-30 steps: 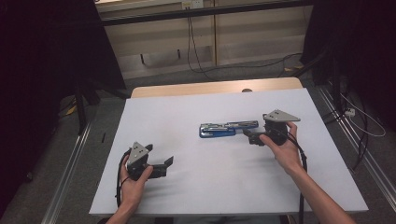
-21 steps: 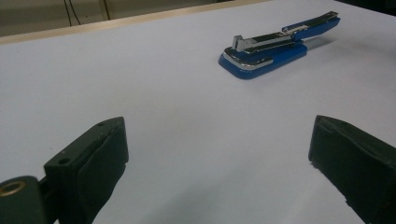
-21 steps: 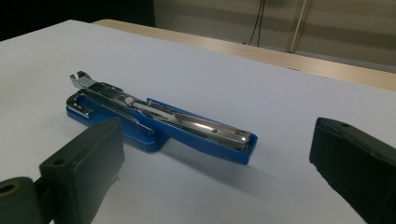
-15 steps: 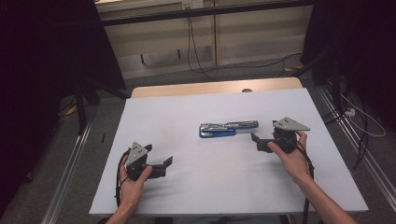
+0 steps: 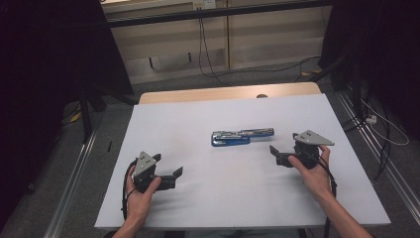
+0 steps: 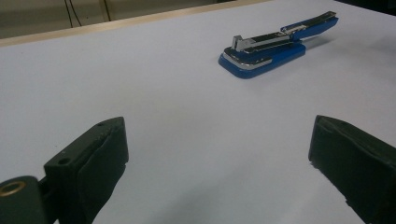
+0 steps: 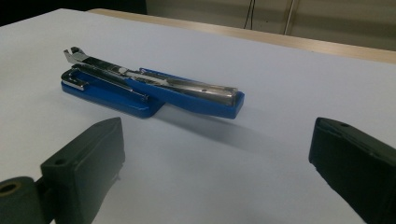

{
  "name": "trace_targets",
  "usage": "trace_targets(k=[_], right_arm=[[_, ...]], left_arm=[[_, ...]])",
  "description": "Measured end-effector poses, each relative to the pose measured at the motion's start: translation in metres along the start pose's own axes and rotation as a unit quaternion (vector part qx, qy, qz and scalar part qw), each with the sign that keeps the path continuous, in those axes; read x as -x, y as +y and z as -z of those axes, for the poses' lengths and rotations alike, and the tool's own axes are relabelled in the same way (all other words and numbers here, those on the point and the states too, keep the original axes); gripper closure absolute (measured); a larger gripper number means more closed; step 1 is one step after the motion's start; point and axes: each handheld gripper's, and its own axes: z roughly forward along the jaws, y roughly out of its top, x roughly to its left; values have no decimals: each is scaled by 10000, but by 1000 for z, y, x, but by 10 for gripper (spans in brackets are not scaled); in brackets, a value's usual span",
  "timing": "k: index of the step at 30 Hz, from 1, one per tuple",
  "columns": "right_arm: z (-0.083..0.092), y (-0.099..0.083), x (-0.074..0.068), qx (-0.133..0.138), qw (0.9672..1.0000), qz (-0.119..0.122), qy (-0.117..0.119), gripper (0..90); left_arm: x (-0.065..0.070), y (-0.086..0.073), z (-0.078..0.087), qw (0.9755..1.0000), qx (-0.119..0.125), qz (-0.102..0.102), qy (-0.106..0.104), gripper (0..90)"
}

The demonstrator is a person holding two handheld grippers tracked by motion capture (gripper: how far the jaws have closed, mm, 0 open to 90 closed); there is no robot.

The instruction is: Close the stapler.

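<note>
Lying open on the counter (image 5: 163,124): stapler (image 5: 241,137). My jaws spread, both empty; hinged top may flop if pinched.

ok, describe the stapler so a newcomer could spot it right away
Start at the white table in the high view and look just right of its middle. The stapler lies flat there, swung open into one long line, apart from both grippers. It is blue with bright metal parts, and it is nearer the right gripper.
</note>
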Motion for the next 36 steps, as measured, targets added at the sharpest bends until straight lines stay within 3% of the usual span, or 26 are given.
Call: trace_targets(k=[13, 19, 25, 36], right_arm=[[-9, 2, 0, 18, 10000, 19, -53, 58], [-13, 3, -4, 0, 9997, 211, -84, 69], [-14, 2, 0, 18, 9999, 155, 72, 47], [-17, 2, 5, 33, 9999, 114, 91, 233]], left_arm=[[-1, 0, -3, 10000, -34, 55, -35, 51], [-1, 0, -4, 10000, -34, 58, 14, 49], [2, 1, -4, 10000, -63, -39, -2, 49], [5, 4, -11, 9999, -83, -112, -66, 49]])
